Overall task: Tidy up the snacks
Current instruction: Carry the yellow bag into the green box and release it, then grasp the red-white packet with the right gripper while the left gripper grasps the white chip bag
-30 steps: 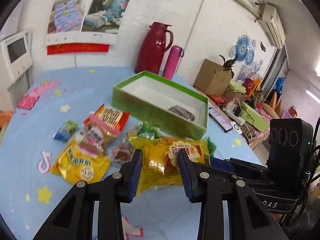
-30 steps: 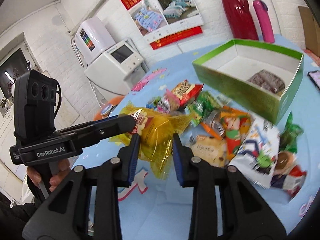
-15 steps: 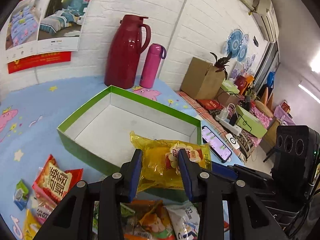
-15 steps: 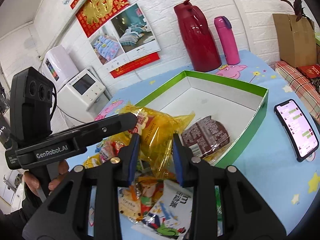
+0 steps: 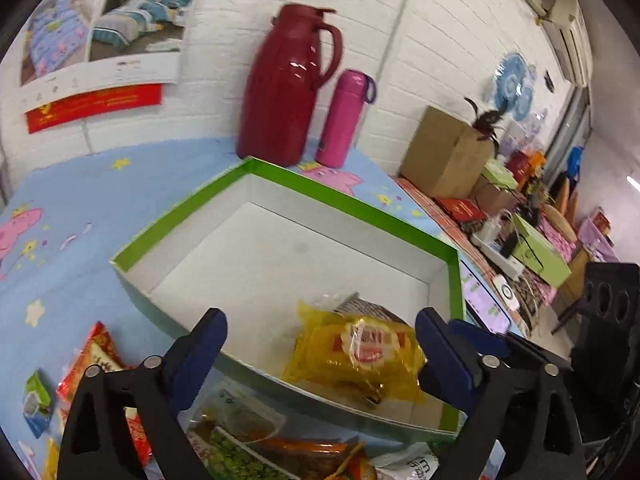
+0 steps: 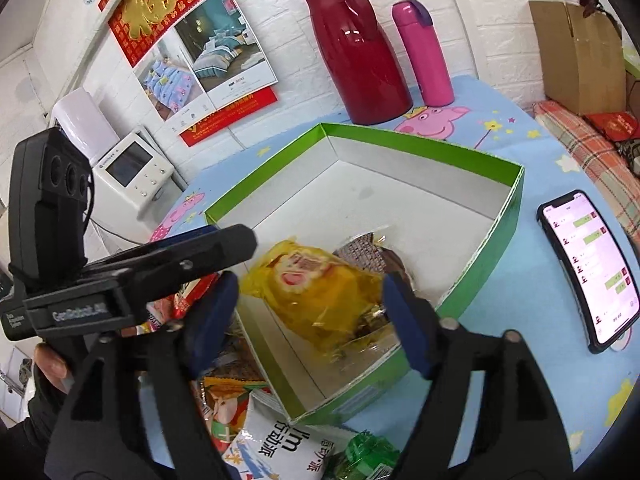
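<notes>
1. Done so far: the yellow snack bag (image 5: 356,354) lies inside the green box (image 5: 352,204), in the box's near right corner, partly on top of a dark brown packet (image 6: 370,254) that is also in the box. Those are the only two snacks visible inside; the rest of the white floor is bare.

2. Left tool (image 5: 320,344): spread wide, with its blue pads (image 5: 208,340) standing either side of the yellow bag and pinching nothing. In the right wrist view it comes in from 9 o'clock, over the box's near wall.

3. Right tool (image 6: 312,316): also spread, pads clear of the bag on both sides, holding nothing. My reading is that the bag is released and at rest.

4. Still to do: loose snacks sit on the bench (image 5: 80,184) outside the box, at 6 to 8 o'clock of it. These include a red packet (image 5: 94,354), a small blue-green packet (image 5: 36,406), a clear pack of green peas (image 5: 236,444) and a white pouch with printed characters (image 6: 276,448).

5. Judgement: the task looks early, with more packets outside than in.

6. Not part of the sorting: the phone (image 6: 588,264) at 3 o'clock of the box, and the red jug (image 5: 288,88) and pink flask (image 5: 344,118) at 12 o'clock.
</notes>
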Demonstrator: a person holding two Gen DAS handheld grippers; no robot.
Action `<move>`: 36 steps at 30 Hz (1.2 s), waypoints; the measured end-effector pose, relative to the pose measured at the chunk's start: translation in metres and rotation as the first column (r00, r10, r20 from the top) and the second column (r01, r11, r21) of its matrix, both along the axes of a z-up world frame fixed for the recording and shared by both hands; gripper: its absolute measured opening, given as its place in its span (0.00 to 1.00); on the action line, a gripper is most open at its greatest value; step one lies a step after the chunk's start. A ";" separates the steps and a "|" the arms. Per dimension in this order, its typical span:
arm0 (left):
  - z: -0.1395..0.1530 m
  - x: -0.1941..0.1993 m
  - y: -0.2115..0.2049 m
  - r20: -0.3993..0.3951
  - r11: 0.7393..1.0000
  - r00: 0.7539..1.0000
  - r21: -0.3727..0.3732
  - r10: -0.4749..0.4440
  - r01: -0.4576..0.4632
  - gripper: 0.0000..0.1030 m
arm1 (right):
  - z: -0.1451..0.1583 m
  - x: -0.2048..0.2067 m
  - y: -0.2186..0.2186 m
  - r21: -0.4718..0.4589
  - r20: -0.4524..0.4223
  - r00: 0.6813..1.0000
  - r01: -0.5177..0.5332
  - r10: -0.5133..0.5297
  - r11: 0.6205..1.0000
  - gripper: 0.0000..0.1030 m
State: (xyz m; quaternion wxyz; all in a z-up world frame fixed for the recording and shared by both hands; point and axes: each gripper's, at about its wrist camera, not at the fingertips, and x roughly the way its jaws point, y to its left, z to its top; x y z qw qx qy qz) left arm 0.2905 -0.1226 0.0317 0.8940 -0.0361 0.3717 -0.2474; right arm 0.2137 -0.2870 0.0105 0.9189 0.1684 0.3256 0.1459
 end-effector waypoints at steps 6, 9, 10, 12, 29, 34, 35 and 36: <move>0.006 -0.014 0.014 0.054 0.997 0.997 0.055 0.051 -0.054 0.96 | 0.005 -0.012 0.001 0.010 0.009 1.000 0.008 -0.008 1.000 0.83; 0.011 -0.025 0.019 0.064 0.997 0.996 0.050 0.056 -0.059 0.96 | 0.013 -0.024 0.005 0.015 0.030 1.000 0.005 -0.006 1.000 0.84; 0.013 -0.030 0.021 0.069 0.997 0.996 0.048 0.060 -0.064 0.96 | 0.017 -0.029 0.006 0.017 0.038 0.999 0.004 -0.005 1.000 0.84; 0.018 -0.039 0.023 0.086 0.996 0.994 0.054 0.069 -0.074 0.96 | 0.025 -0.039 0.009 0.021 0.057 0.998 0.004 -0.005 1.000 0.88; 0.022 -0.140 0.020 0.118 0.986 0.992 0.153 0.051 -0.069 0.96 | 0.050 -0.149 0.007 0.011 0.166 0.984 0.066 -0.067 0.998 0.92; -0.004 -0.158 0.029 0.040 0.994 0.999 0.102 0.026 -0.030 0.96 | 0.026 -0.172 -0.007 -0.010 0.122 0.983 0.141 -0.138 0.990 0.92; -0.010 -0.160 0.031 0.024 0.995 0.999 0.097 0.023 -0.025 0.96 | 0.018 -0.174 -0.010 -0.011 0.094 0.985 0.146 -0.145 0.989 0.92; -0.016 -0.162 0.033 0.010 0.996 1.000 0.090 0.018 -0.019 0.96 | 0.008 -0.176 -0.011 -0.011 0.062 0.988 0.144 -0.143 0.989 0.92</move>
